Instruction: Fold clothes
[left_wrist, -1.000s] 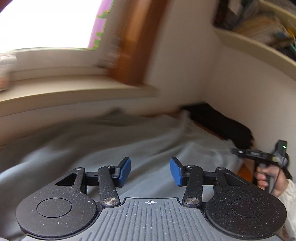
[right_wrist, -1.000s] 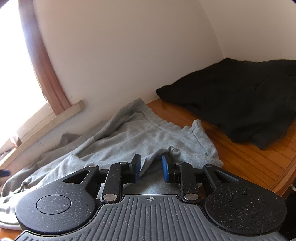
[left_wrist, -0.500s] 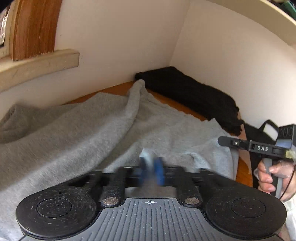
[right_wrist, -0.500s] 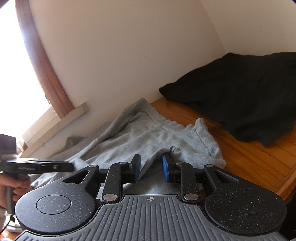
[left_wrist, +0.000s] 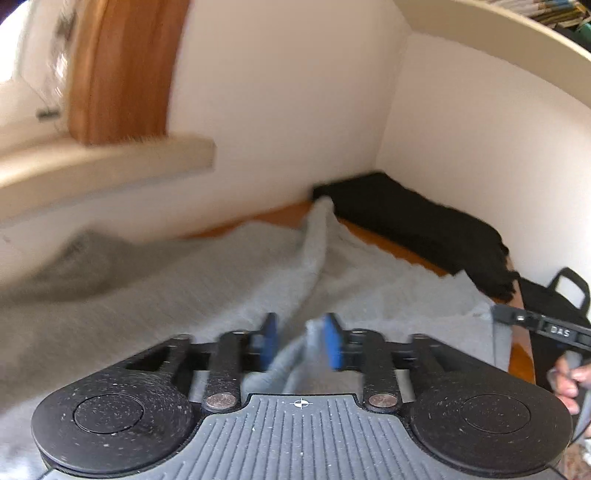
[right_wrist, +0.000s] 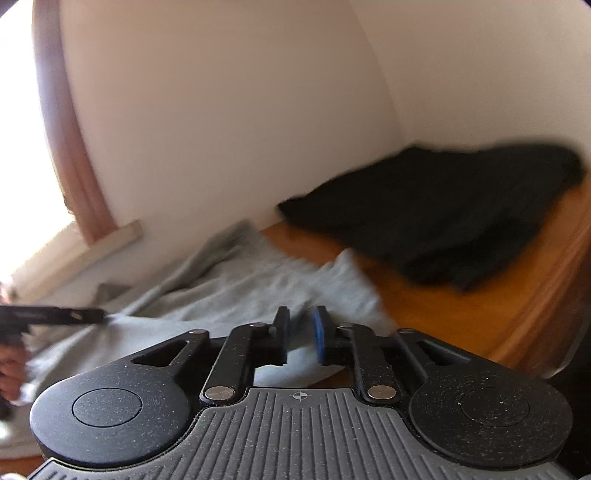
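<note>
Grey garment (left_wrist: 207, 280) lies lengthwise between half-open left gripper (left_wrist: 301, 341), just reopened around a fold, and narrow right gripper (right_wrist: 301, 334).

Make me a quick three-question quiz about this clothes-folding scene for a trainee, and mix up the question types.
1. True or false: the black garment lies in the corner where two walls meet.
2. The spread-out sweatshirt is: A grey, B red, C striped.
3. What material is the tabletop that shows between the two garments?

Key: 1 true; 2 A; 3 wood.
</note>
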